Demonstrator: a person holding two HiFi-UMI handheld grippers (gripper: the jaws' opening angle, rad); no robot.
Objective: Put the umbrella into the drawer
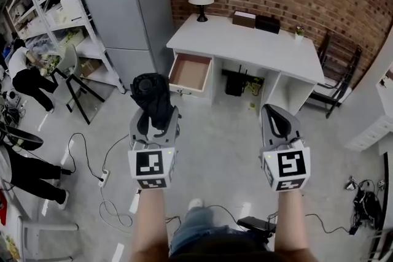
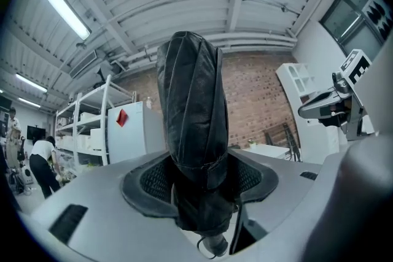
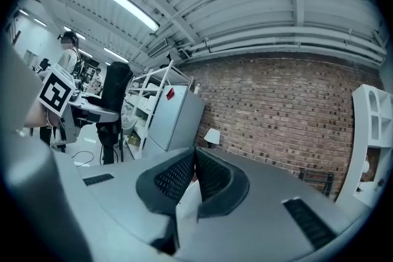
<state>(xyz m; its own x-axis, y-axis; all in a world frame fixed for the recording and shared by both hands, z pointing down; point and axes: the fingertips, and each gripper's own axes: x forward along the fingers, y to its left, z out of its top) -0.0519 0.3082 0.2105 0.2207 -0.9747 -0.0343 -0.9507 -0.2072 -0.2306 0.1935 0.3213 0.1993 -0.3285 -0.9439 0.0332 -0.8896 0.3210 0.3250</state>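
Left tongs [image 1: 156, 122] pinched folded black umbrella [image 2: 192, 144], held upright. Right tongs [image 3: 194, 164] pressed together, empty. Drawer [image 1: 189, 72] stood open at far worktop [image 1: 245, 45], well apart. Pickup done; carrying and stowing left.

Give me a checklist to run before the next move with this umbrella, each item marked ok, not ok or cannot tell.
1. Umbrella gripped by the left gripper: ok, the jaws are closed on its lower part and it stands upright.
2. Drawer open: ok, pulled out of the white desk, nothing seen inside.
3. Right gripper free: ok, jaws together with nothing between them.
4. Drawer within reach: not ok, a stretch of floor lies between the grippers and the desk.
5. Umbrella fits the drawer: cannot tell.
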